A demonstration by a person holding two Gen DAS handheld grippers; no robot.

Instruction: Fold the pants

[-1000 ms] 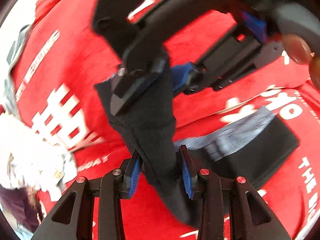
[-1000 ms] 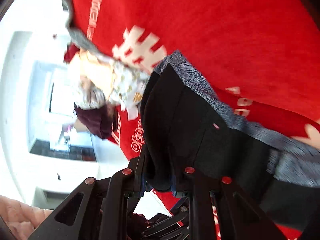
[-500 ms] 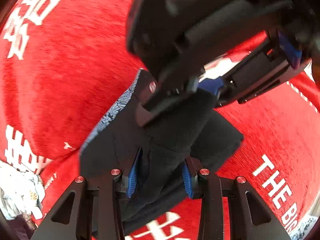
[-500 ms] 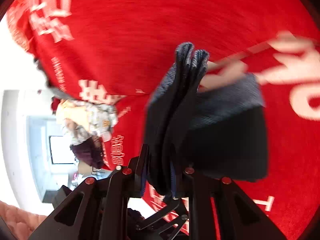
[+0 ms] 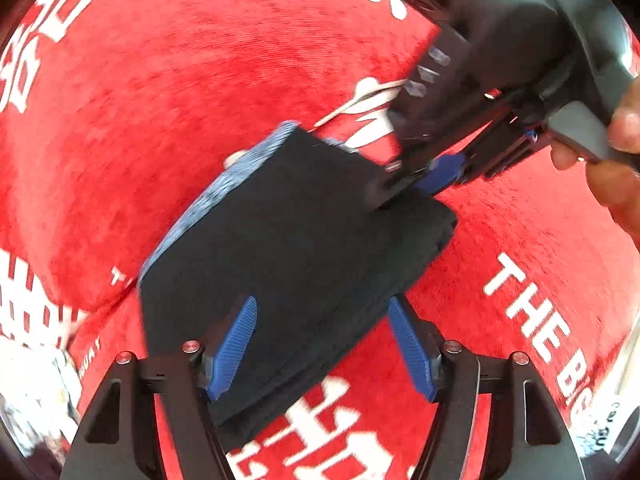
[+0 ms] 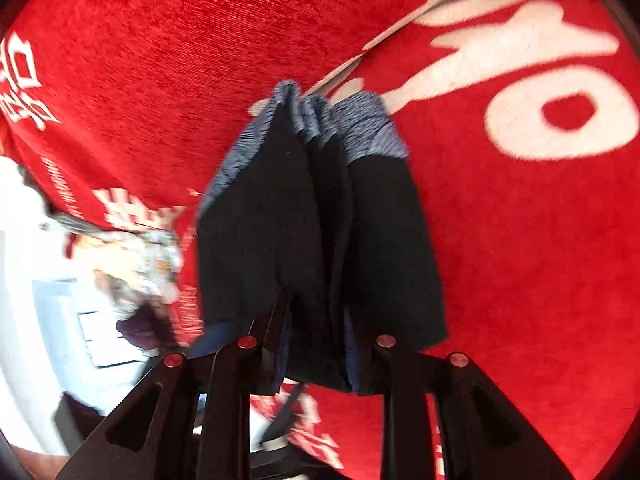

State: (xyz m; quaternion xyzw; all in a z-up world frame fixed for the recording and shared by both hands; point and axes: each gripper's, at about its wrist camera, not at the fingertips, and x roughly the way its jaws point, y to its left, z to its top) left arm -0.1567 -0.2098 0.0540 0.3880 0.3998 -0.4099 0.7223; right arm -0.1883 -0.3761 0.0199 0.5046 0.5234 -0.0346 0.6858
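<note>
The pants (image 5: 288, 240) are black with a grey-blue waistband (image 5: 224, 184), folded into a thick stack on the red cloth. In the left wrist view my left gripper (image 5: 324, 340) is open, its blue pads (image 5: 232, 344) spread just over the stack's near edge. My right gripper (image 5: 424, 176) comes in from the upper right and is shut on the far corner of the pants. In the right wrist view the right gripper (image 6: 316, 344) pinches several folded layers of the pants (image 6: 312, 220), with the waistband (image 6: 360, 132) at the far end.
A red cloth with white lettering (image 5: 200, 60) covers the surface under the pants. A heap of light patterned clothes (image 6: 136, 256) lies at the cloth's edge on the left. A white floor and furniture (image 6: 40, 320) show beyond it.
My left gripper has opened and let go of the pants. The folded stack has come down flat on the red cloth. My right gripper still holds its corner.
</note>
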